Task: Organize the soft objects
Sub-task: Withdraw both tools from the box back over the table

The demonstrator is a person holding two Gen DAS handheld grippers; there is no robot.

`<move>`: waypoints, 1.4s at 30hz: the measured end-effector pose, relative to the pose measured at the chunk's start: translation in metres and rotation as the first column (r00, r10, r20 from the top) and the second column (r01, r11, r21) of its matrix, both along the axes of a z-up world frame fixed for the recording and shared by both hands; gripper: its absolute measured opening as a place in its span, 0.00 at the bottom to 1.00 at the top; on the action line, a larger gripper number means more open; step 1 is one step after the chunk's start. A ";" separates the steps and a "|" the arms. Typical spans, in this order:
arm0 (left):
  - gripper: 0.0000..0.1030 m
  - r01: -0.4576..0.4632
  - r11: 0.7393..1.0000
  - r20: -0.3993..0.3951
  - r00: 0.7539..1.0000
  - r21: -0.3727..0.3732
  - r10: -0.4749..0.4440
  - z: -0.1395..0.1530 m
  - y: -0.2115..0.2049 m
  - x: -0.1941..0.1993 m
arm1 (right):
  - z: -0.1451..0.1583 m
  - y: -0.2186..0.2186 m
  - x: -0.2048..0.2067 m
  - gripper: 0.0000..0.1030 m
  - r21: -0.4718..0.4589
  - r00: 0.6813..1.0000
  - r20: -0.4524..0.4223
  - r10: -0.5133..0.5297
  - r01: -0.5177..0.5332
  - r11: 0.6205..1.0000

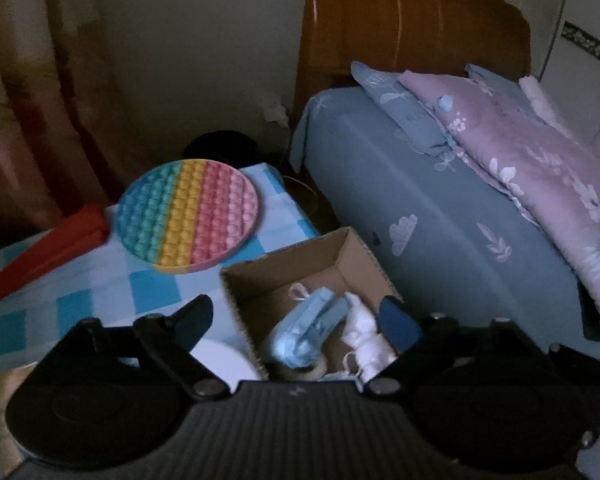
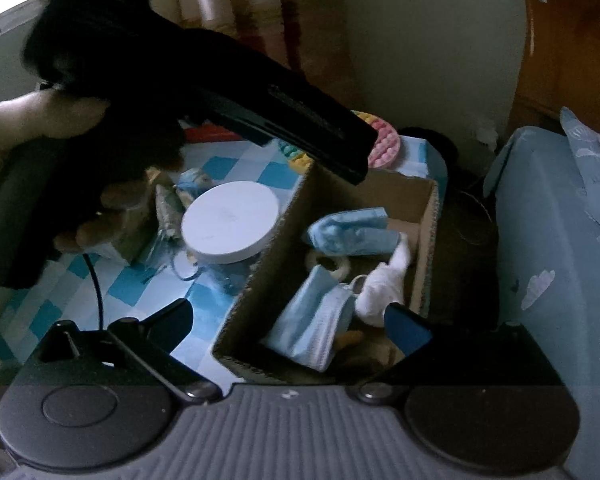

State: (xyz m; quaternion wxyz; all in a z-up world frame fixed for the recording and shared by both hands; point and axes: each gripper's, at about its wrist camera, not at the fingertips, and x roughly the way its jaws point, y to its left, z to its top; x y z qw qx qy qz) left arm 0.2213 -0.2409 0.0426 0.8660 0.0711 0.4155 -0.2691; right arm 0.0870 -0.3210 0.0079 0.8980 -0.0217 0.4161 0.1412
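**Around the checked table**

A round rainbow bubble toy [image 1: 188, 216] lies on the blue-and-white checked cloth [image 1: 148, 288] at the far side of the table, with a red wedge-shaped object [image 1: 48, 256] just to its left. Nearer, a white round lid [image 2: 230, 220] sits on a clear jar. To the right stands a bed with a blue patterned sheet [image 1: 440, 208], a lilac floral quilt [image 1: 540, 160] and a wooden headboard [image 1: 412, 20].

A bedroom in a home: a bed [image 1: 440, 208] in blue printed sheets stands against a carved wooden headboard [image 1: 412, 20], with a lilac floral quilt [image 1: 540, 160] and a pillow [image 1: 404, 108] on it. Beside it sits a small table under a blue checked cloth [image 1: 148, 280], curtains [image 2: 268, 12] hanging behind.
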 end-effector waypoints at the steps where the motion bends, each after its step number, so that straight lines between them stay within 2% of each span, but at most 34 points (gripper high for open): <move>1: 0.90 -0.005 1.000 0.006 1.000 0.003 0.005 0.002 0.004 -0.002 | 0.000 0.003 0.000 1.00 0.000 1.000 -0.002 0.004 -0.004 1.000; 7: 0.92 -0.040 0.999 0.025 0.999 0.019 0.040 0.013 0.037 -0.021 | -0.005 0.025 -0.002 1.00 0.002 0.999 -0.029 0.024 -0.024 1.000; 12: 0.94 -0.084 0.996 0.018 0.996 0.041 0.084 0.011 0.074 -0.041 | -0.012 0.040 -0.004 1.00 0.000 0.997 -0.074 0.007 -0.007 1.000; 19: 0.94 -0.130 0.990 0.010 0.992 0.063 0.130 0.006 0.116 -0.065 | -0.010 0.061 -0.004 1.00 0.004 0.996 -0.090 0.011 -0.011 1.000; 23: 0.94 -0.166 0.983 0.092 0.983 0.084 0.158 0.011 0.135 -0.083 | -0.008 0.073 -0.005 1.00 -0.006 0.996 -0.086 0.025 -0.025 1.000; 30: 0.94 -0.215 0.973 0.150 0.968 0.082 0.202 0.018 0.161 -0.103 | -0.007 0.087 -0.004 1.00 -0.010 0.995 -0.089 0.036 -0.037 0.999; 38: 0.95 -0.268 0.963 0.115 0.958 0.034 0.263 0.007 0.199 -0.114 | -0.005 0.101 0.000 1.00 -0.015 0.996 -0.075 0.048 -0.049 0.999; 42: 0.95 -0.330 0.944 0.126 0.938 0.027 0.324 0.000 0.221 -0.115 | -0.007 0.108 0.005 1.00 -0.016 0.995 -0.079 0.053 -0.055 0.998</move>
